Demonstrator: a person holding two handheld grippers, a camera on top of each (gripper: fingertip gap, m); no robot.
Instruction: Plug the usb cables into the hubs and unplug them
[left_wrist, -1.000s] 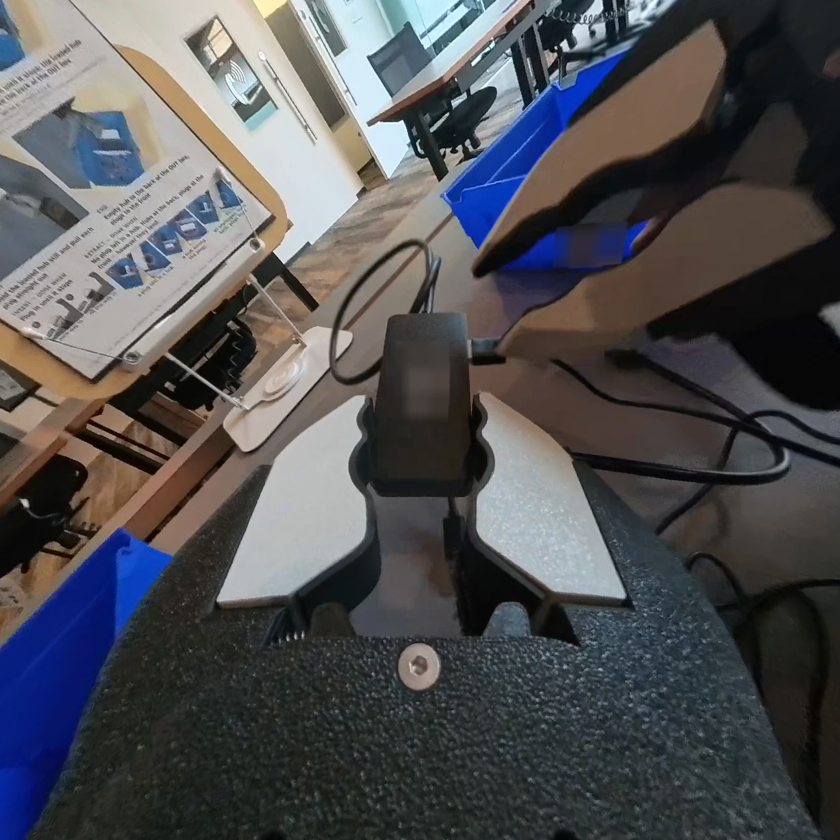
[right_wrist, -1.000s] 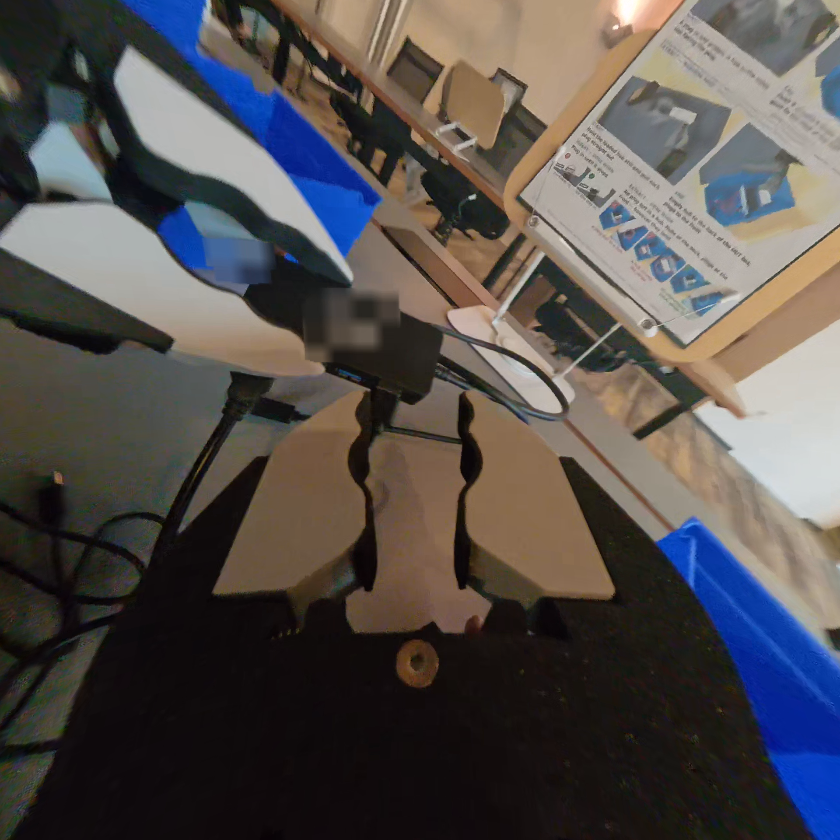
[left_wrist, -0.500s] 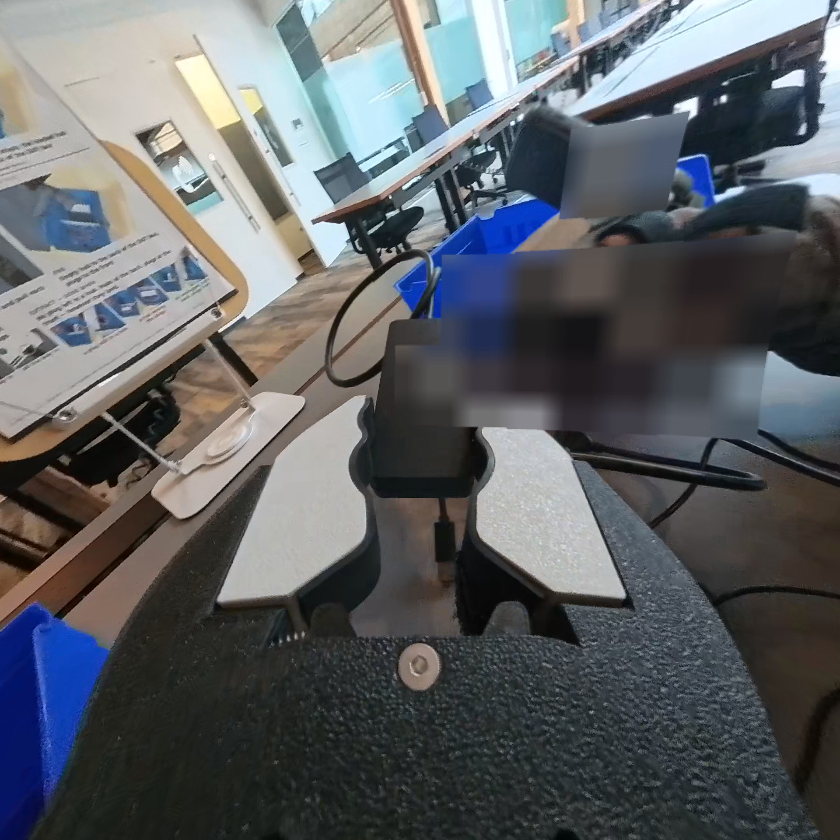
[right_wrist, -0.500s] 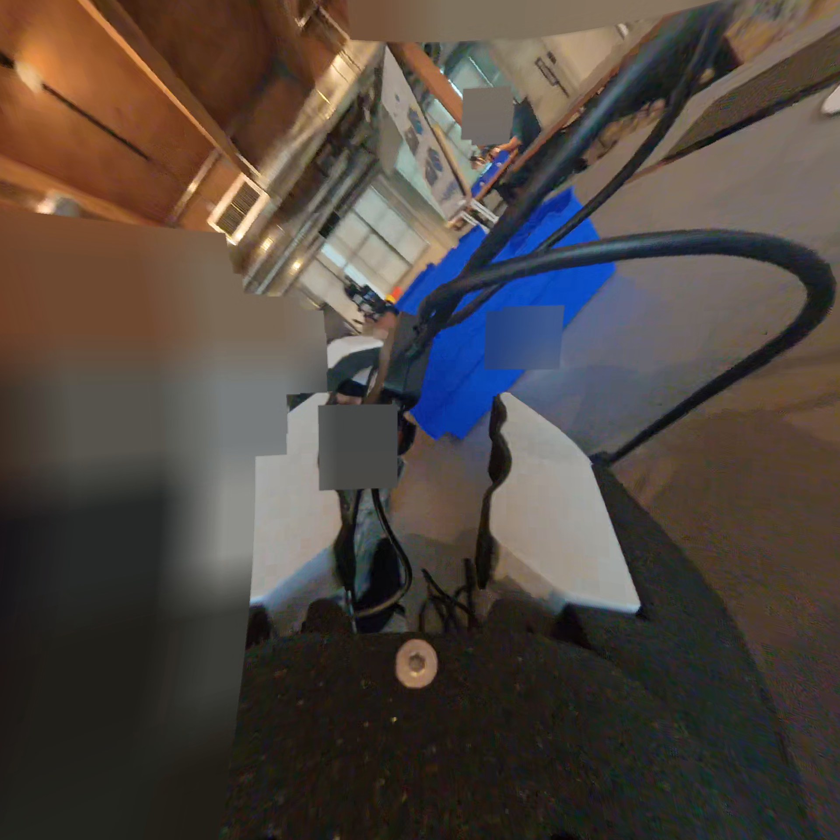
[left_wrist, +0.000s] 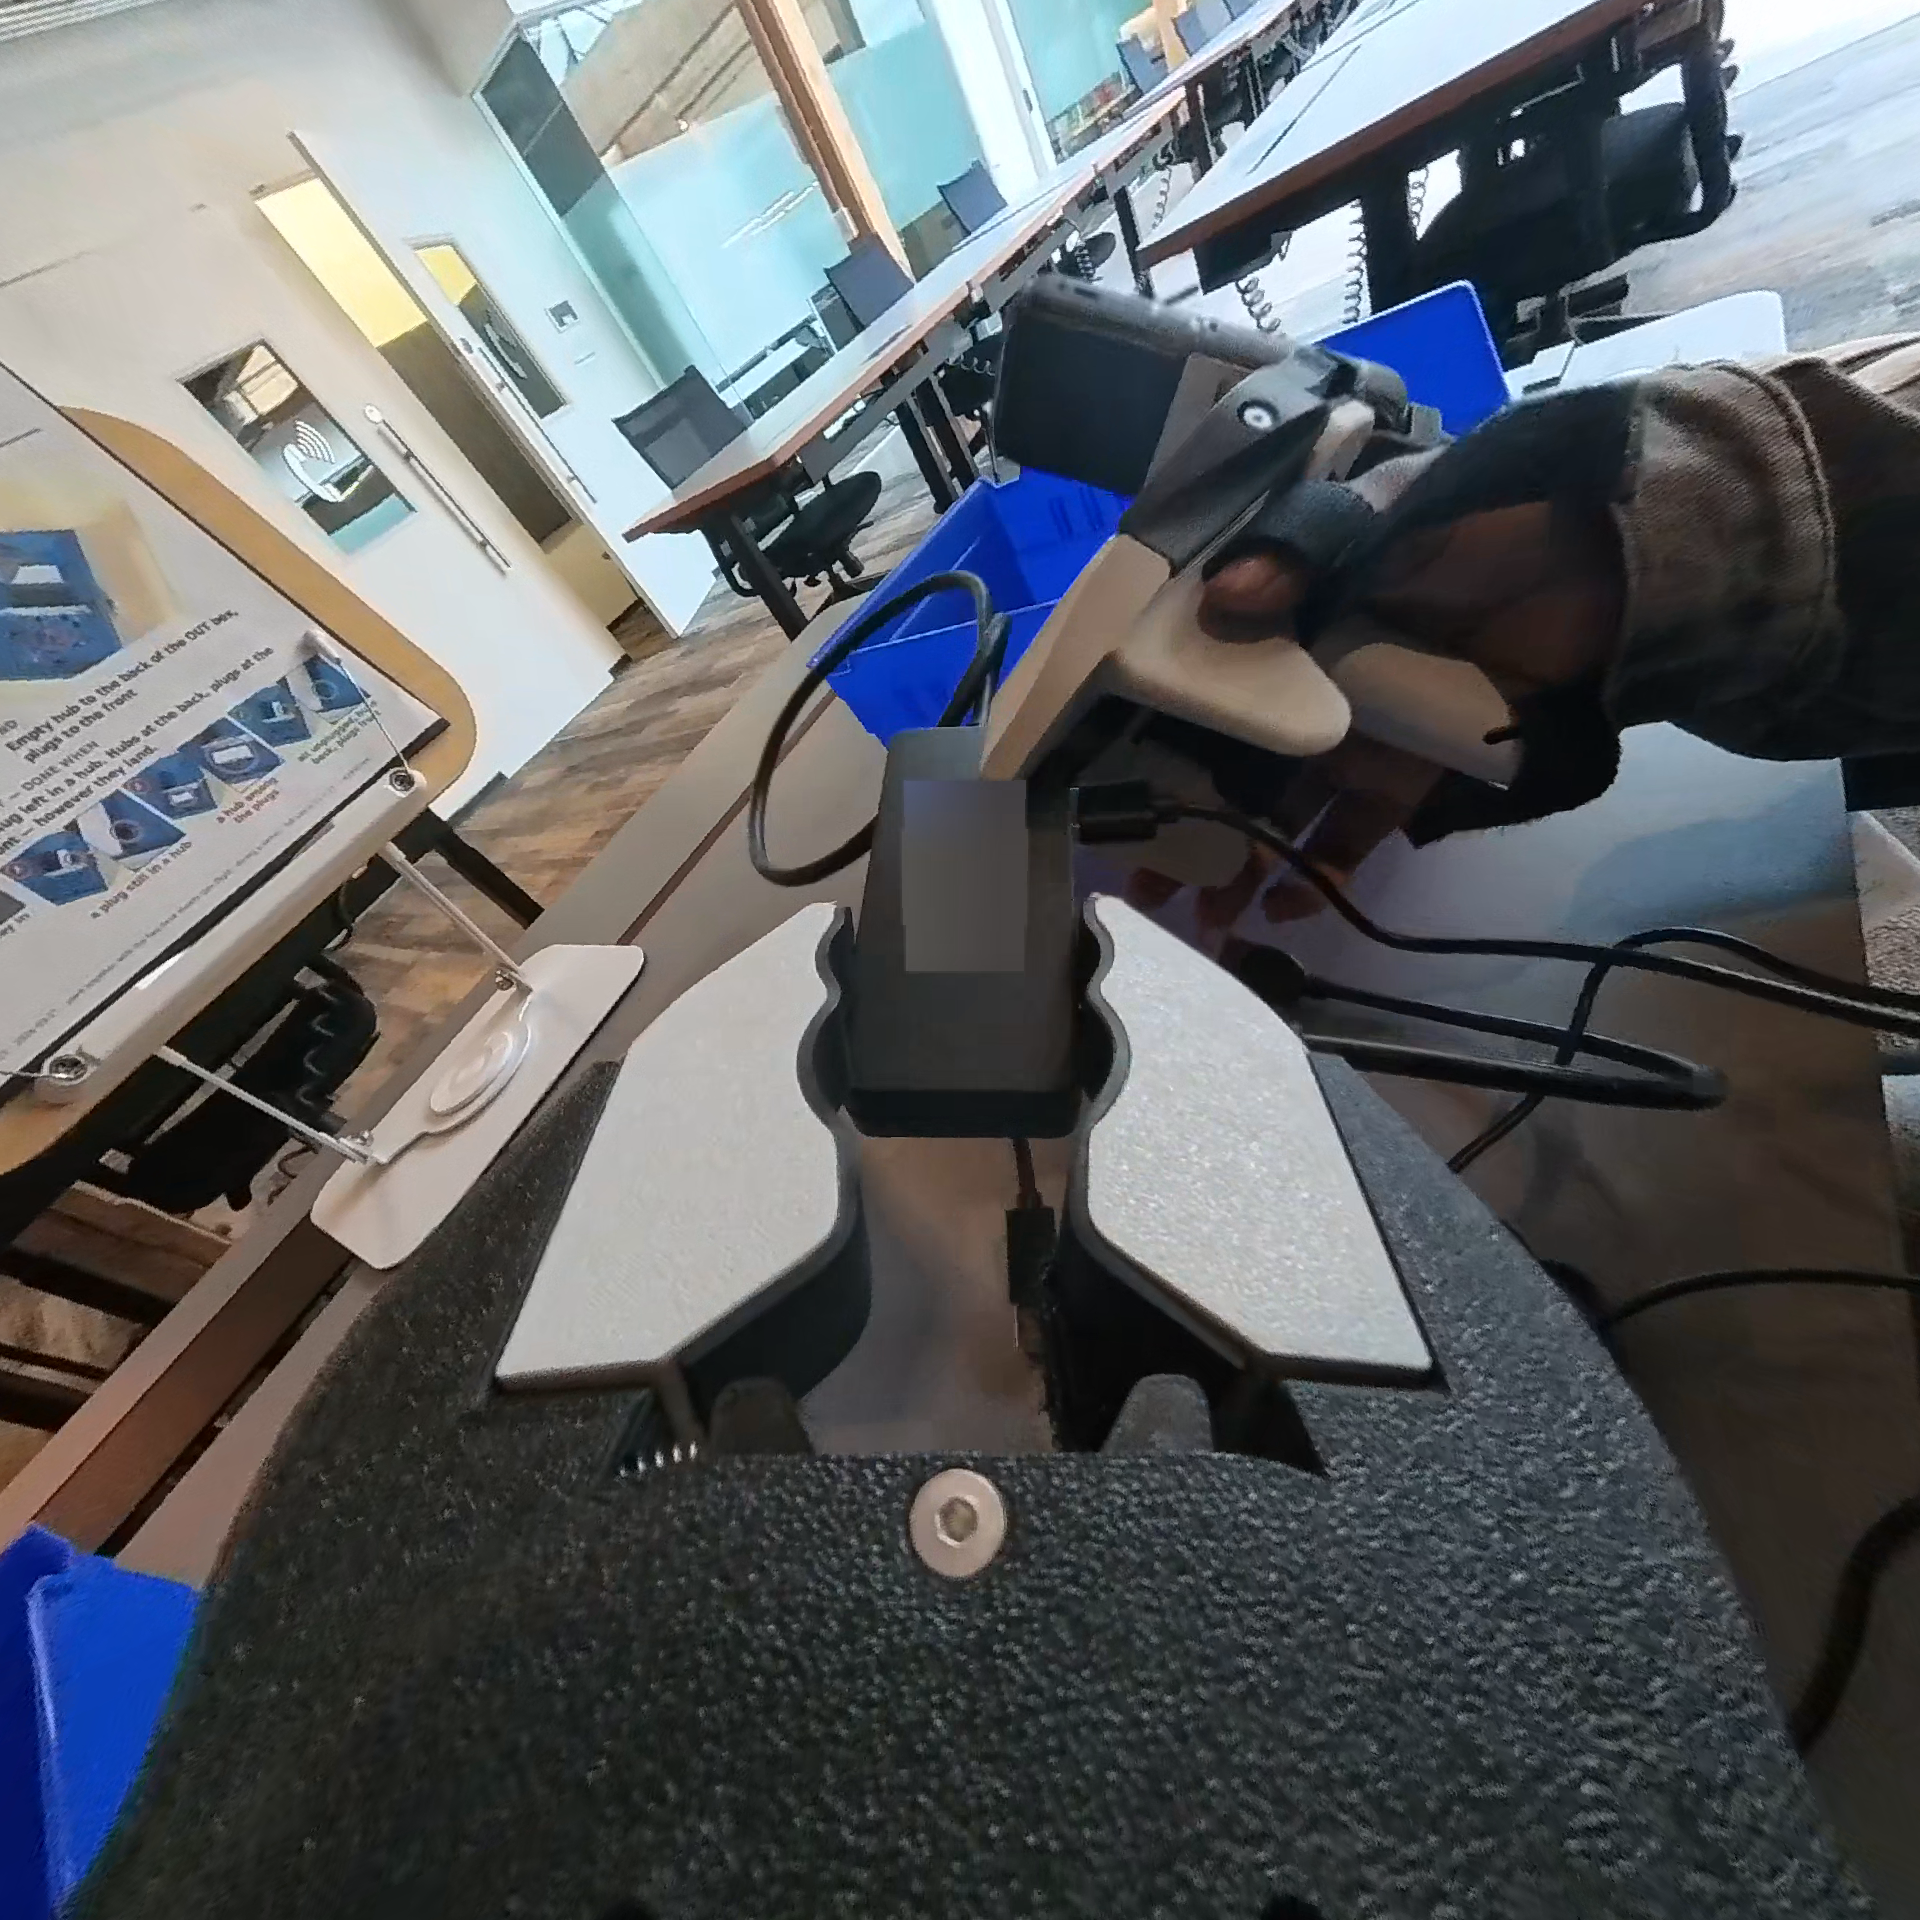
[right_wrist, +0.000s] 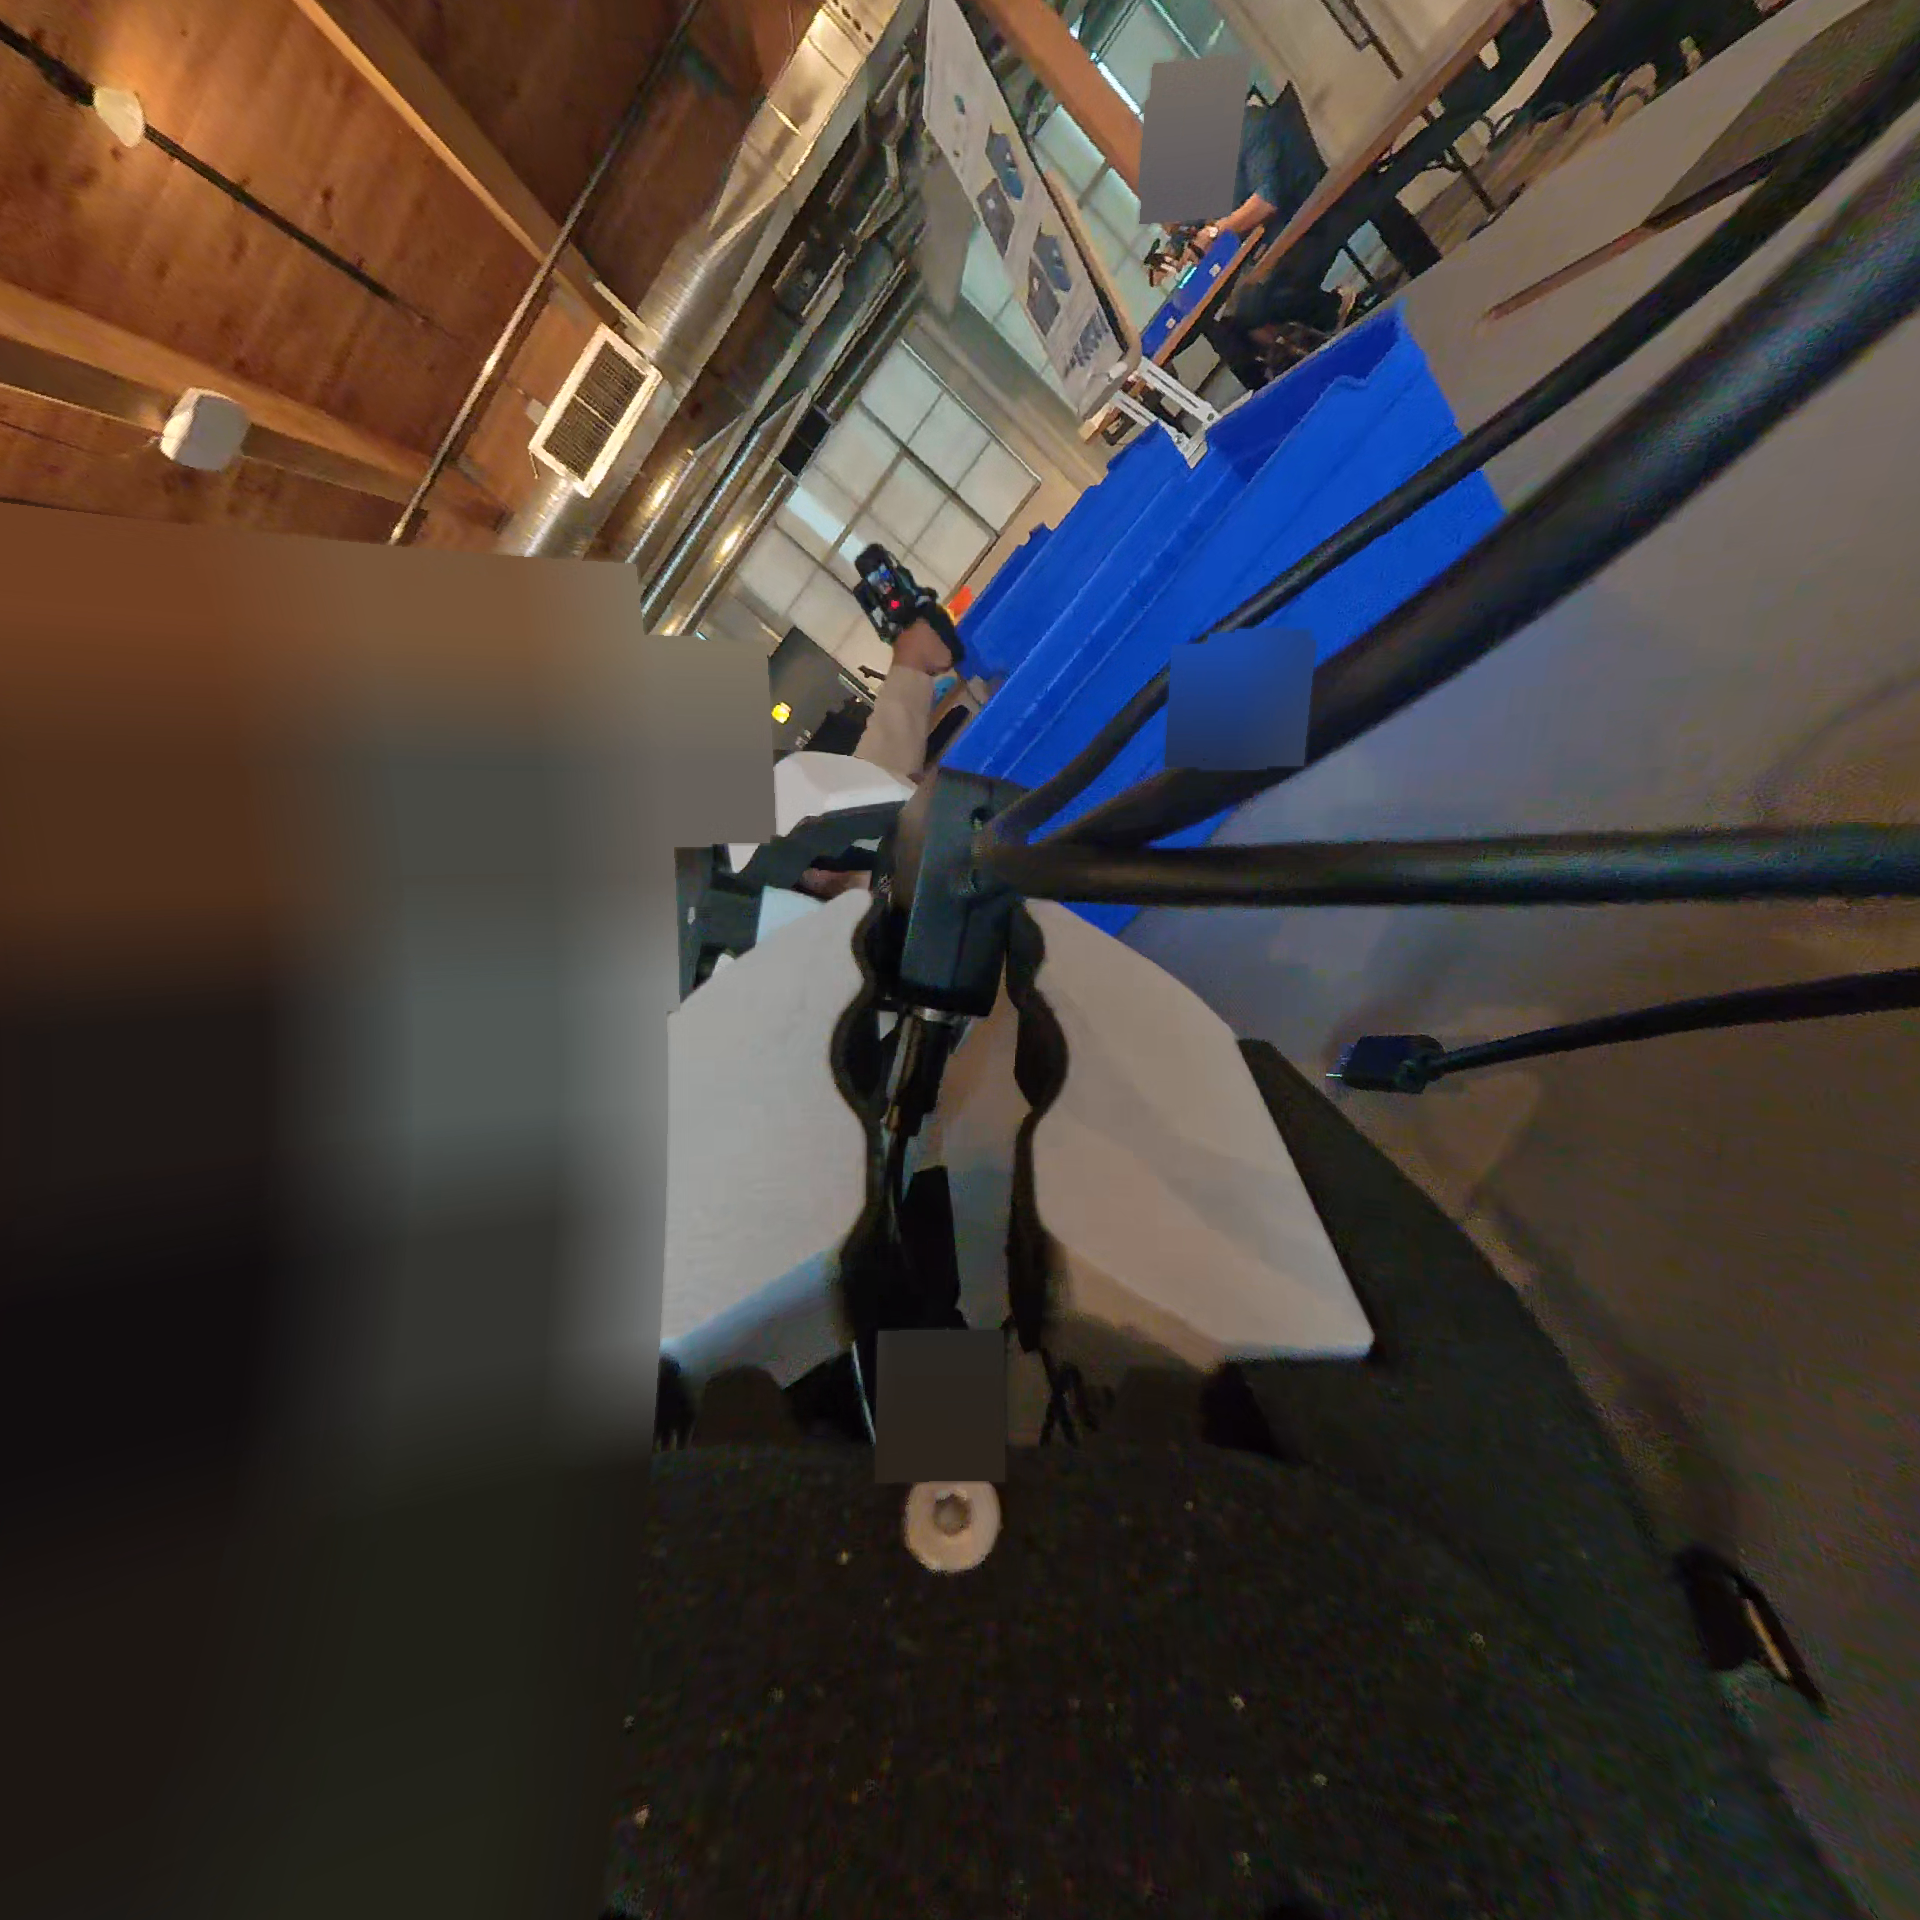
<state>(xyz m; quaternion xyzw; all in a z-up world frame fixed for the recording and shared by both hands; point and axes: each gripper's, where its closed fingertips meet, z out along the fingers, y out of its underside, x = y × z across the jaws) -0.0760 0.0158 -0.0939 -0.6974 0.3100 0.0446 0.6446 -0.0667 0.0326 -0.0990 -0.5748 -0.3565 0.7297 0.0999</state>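
Note:
My left gripper (left_wrist: 966, 920) is shut on a black USB hub (left_wrist: 956, 1049) and holds it above the dark table (left_wrist: 1621, 1226). A black plug (left_wrist: 1117, 826) sits in the hub's right side, and its cable runs off to the right. My right gripper (left_wrist: 1003, 753), held by a gloved hand (left_wrist: 1507, 623), comes down on the hub's far end. In the right wrist view its fingers (right_wrist: 940, 920) are closed on that end of the hub (right_wrist: 940, 883). Thick cables (right_wrist: 1455, 868) lead right from it. The left gripper's white finger (right_wrist: 831, 790) shows behind.
A loose plug (right_wrist: 1382, 1062) lies on the table to the right. Slack cables (left_wrist: 1507, 1060) trail across the table. A blue bin (left_wrist: 914, 644) stands behind the hub, another (left_wrist: 62, 1714) at the near left. An instruction board on a stand (left_wrist: 156, 810) is at the left. Both grippers' tips are close together, under 4 cm apart.
My right gripper swung round from the hub's side to its far end and closed its fingers there. My left gripper kept its hold on the hub and tilted up slightly.

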